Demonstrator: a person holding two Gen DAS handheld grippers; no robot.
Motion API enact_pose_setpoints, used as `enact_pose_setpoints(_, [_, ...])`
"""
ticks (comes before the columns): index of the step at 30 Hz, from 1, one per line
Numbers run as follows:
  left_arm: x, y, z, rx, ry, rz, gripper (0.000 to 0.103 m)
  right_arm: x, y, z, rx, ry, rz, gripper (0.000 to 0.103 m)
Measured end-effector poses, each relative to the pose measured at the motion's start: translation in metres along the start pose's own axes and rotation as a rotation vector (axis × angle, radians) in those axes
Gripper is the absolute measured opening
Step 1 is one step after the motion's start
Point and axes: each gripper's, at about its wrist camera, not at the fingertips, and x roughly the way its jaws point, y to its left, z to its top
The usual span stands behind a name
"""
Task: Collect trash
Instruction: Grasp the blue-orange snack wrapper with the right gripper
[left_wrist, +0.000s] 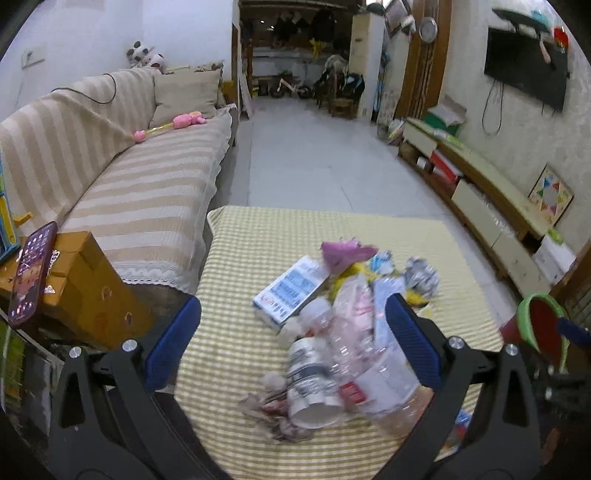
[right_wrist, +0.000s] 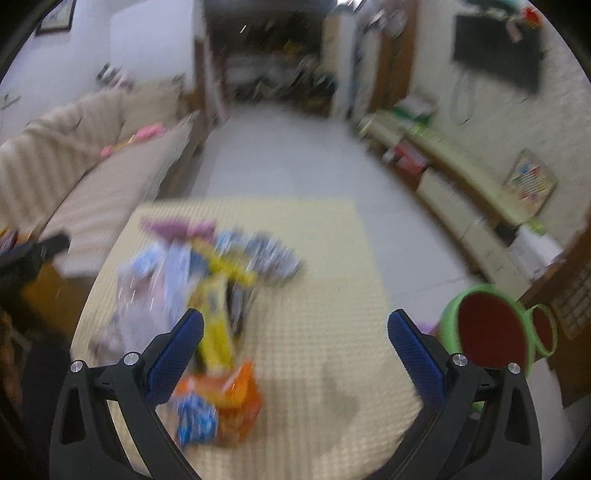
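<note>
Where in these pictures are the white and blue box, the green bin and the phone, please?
white and blue box (left_wrist: 290, 291), left wrist view, middle of its top face.
green bin (right_wrist: 450, 306), right wrist view, left rim.
phone (left_wrist: 31, 271), left wrist view, middle of its case.

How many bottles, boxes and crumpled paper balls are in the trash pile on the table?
Left wrist view:
Bottles: 3, a white pill bottle, a small white-capped bottle, a clear plastic bottle
Boxes: 1, the blue and white box
Crumpled paper balls: 1, grey-white
Total: 5
Wrappers are too jumbled to count.
</note>
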Motion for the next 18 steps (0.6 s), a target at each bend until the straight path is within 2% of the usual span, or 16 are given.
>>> enact_pose_setpoints(3, [0.007, 0.008, -0.007, 0.01, 0.028, 0.004, 0.098, 0.003, 0.006, -0.015, -0.006, 0.055, 0.074, 0.096])
enact_pose_setpoints(7, [0.013, 0.025, -0.016, -0.073, 0.064, -0.009, 0.098, 0.008, 0.022, -0.034, -0.013, 0.114, 0.174, 0.096])
enact_pose_setpoints(12, [0.024, 0.025, -0.022, -0.065, 0.118, -0.069, 0.098, 0.022, 0.04, -0.044, -0.052, 0.177, 0.197, 0.095])
enact_pose_setpoints(13, [0.026, 0.022, -0.024, -0.063, 0.134, -0.105, 0.098, 0.029, 0.041, -0.045, -0.047, 0.197, 0.197, 0.088])
enact_pose_setpoints(14, [0.027, 0.021, -0.024, -0.066, 0.144, -0.122, 0.098, 0.034, 0.04, -0.046, -0.04, 0.207, 0.202, 0.072])
enact_pose_setpoints(15, [0.029, 0.019, -0.025, -0.075, 0.16, -0.15, 0.098, 0.037, 0.038, -0.046, -0.022, 0.212, 0.216, 0.063])
enact_pose_setpoints(16, [0.031, 0.017, -0.026, -0.083, 0.176, -0.18, 0.098, 0.039, 0.033, -0.047, 0.01, 0.215, 0.241, 0.045])
enact_pose_setpoints(18, [0.032, 0.012, -0.027, -0.088, 0.197, -0.225, 0.098, 0.04, 0.026, -0.046, 0.054, 0.211, 0.261, 0.044])
